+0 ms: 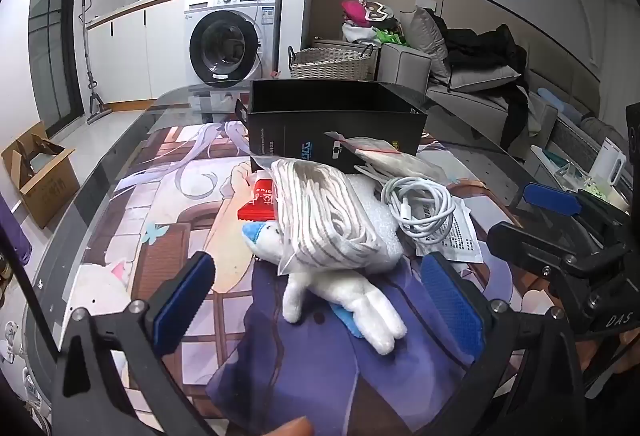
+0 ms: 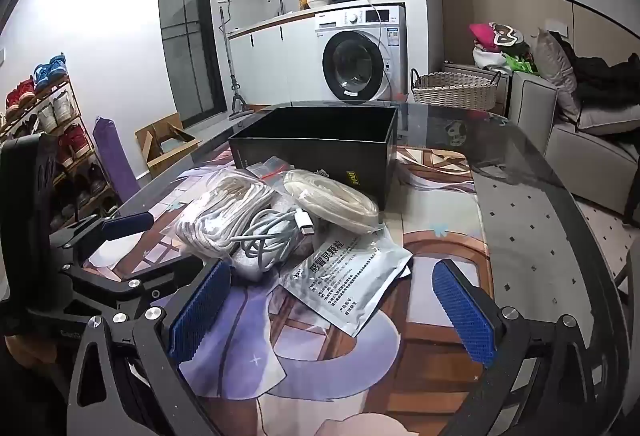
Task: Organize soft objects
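A white plush toy with blue ears lies on the printed table mat, its head under a clear bag of coiled white rope. My left gripper is open, its blue pads on either side of the toy. An open black box stands behind the pile; it also shows in the right wrist view. My right gripper is open and empty, just in front of a silver medicine sachet. A white charging cable, the rope bag and a second coil bag lie beyond it.
A red packet and white foam lie in the pile. The glass table's curved edge runs to the right. A wicker basket, sofa, washing machine and cardboard box stand around.
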